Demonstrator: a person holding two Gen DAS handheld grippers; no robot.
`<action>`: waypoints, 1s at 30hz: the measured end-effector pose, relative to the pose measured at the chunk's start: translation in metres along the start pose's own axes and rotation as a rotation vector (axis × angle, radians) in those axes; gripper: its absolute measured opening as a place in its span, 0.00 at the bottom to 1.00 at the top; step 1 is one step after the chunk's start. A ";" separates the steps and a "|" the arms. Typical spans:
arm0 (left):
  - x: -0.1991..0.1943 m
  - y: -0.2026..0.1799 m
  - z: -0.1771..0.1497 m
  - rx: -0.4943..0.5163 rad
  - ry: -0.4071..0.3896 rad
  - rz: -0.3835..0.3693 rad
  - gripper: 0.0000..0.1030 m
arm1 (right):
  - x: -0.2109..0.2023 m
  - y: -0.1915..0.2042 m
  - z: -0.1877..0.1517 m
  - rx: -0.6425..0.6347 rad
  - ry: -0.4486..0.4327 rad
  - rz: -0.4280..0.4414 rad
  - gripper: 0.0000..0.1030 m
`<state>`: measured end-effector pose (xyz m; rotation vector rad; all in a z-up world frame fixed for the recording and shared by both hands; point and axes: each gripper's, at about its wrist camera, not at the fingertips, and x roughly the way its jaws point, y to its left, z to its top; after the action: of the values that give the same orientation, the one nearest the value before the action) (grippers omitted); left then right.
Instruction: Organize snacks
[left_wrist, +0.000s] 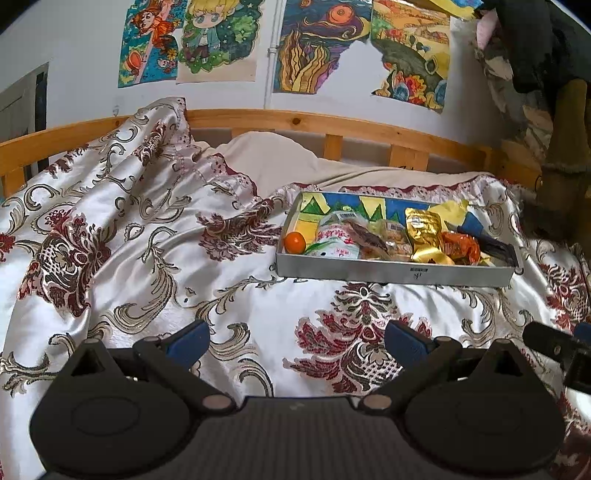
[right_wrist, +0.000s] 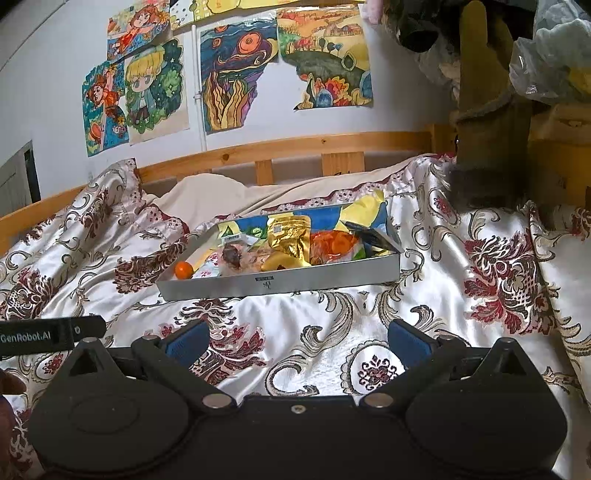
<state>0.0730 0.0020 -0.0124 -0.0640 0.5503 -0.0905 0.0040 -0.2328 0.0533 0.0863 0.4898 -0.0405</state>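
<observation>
Several things are being cut off or left unclear. In the left wrist view the right gripper (left_wrist: 561, 354) is being shown only as a dark sliver at the right edge, so its jaws cannot be read there. In the right wrist view the left gripper (right_wrist: 48, 336) is being seen only as a black bar at the left edge, and a fingertip of the person's hand (right_wrist: 9, 386) is barely being caught below it. The dark and tan bundle (right_wrist: 487, 110) in the upper right is being cropped and cannot be identified.

A bed is being shown, covered by a satin bedspread (left_wrist: 147, 258) patterned in red and beige, with a plain cream sheet (left_wrist: 280, 158) exposed toward the wooden bed rail (left_wrist: 295, 120). Coloured drawings (left_wrist: 192, 40) are being displayed on the white wall across the upper part of both frames.

A shallow grey tray (left_wrist: 391, 271) is being seen resting on the bedspread, centre right in the left view. In it a small orange (left_wrist: 294, 242) is lying at the left end, with a white labelled packet (left_wrist: 338, 240) beside it, a gold foil pouch (left_wrist: 424, 232) further right and an orange wrapper (left_wrist: 461, 247) next to that; the packets are overlapping and some are hard to tell apart.

In its own view each gripper, the left (left_wrist: 297, 341) and the right (right_wrist: 297, 341), is being held wide apart and empty above the bedspread, short of the tray.
</observation>
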 end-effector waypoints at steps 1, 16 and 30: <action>0.000 0.000 -0.001 0.001 0.003 0.000 1.00 | 0.000 0.000 0.000 -0.001 0.000 -0.002 0.99; 0.000 0.000 -0.004 -0.001 0.012 0.002 1.00 | 0.002 -0.001 -0.002 -0.002 0.013 -0.009 0.99; 0.000 0.000 -0.004 0.002 0.011 0.003 1.00 | 0.002 0.000 -0.002 -0.003 0.012 -0.009 0.99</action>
<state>0.0709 0.0019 -0.0157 -0.0604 0.5616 -0.0888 0.0049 -0.2327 0.0505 0.0817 0.5019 -0.0483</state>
